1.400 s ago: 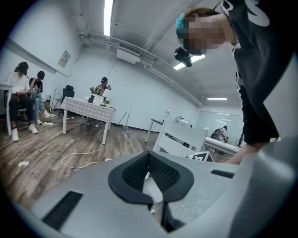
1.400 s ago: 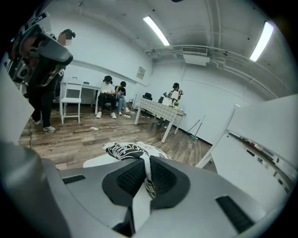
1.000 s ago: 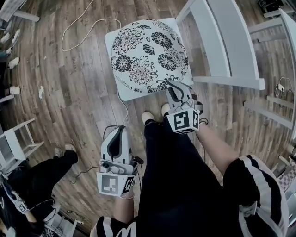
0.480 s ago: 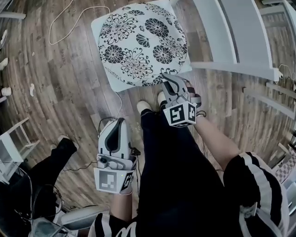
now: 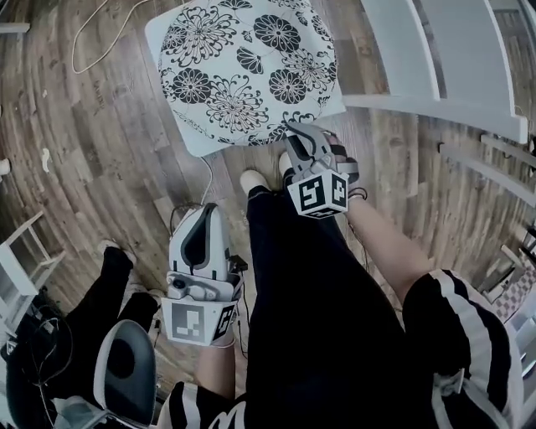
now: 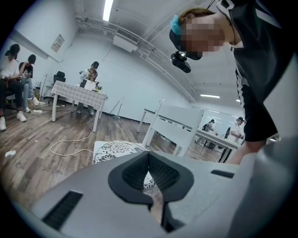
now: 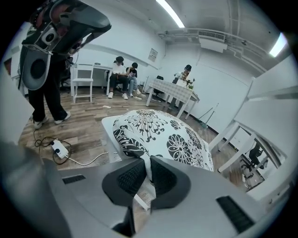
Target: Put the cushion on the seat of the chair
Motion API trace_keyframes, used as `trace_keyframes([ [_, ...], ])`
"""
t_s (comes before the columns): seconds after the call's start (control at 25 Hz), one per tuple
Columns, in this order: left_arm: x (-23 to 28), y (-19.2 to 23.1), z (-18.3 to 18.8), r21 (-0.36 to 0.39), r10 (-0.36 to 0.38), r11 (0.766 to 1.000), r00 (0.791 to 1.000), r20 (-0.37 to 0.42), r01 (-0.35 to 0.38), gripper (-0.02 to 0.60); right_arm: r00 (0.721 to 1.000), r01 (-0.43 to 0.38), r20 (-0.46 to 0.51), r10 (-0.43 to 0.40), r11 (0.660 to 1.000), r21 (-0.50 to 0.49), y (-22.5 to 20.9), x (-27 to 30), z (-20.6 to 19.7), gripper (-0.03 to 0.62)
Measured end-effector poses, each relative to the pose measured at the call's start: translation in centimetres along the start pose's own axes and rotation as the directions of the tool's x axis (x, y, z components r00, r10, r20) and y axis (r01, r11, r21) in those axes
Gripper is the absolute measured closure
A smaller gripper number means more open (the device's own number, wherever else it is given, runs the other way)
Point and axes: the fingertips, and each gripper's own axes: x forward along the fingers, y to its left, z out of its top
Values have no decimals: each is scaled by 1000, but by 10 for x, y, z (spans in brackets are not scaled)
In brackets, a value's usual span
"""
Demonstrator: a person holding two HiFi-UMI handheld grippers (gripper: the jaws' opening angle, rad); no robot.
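A worn wooden floor (image 5: pixel 100 167) runs under everything. The flowered cushion (image 5: pixel 247 67) lies on the white chair seat (image 5: pixel 161 46), at the far side of the scene. The right tool (image 5: pixel 291 130) is clenched on the cushion's near edge. The left tool (image 5: pixel 203 211) hangs nearer and to the left, its jaws pressed together on nothing.

Wooden floor (image 5: pixel 109 167), white walls (image 6: pixel 132 81), ceiling strip lights (image 7: pixel 170 13).
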Motion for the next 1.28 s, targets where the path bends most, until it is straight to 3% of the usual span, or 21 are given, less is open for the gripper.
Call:
trace_keyframes([
  [0.8,7,9,-7,-14,-25,1000,1000,-17,25,578,980,-101,-174,94,994,-33,24,36,-38,560],
  [1.28,6,0,11,27,-53,998,999,-11,54,578,959,-202,-223,177,975,-94,35,21,-32,421],
])
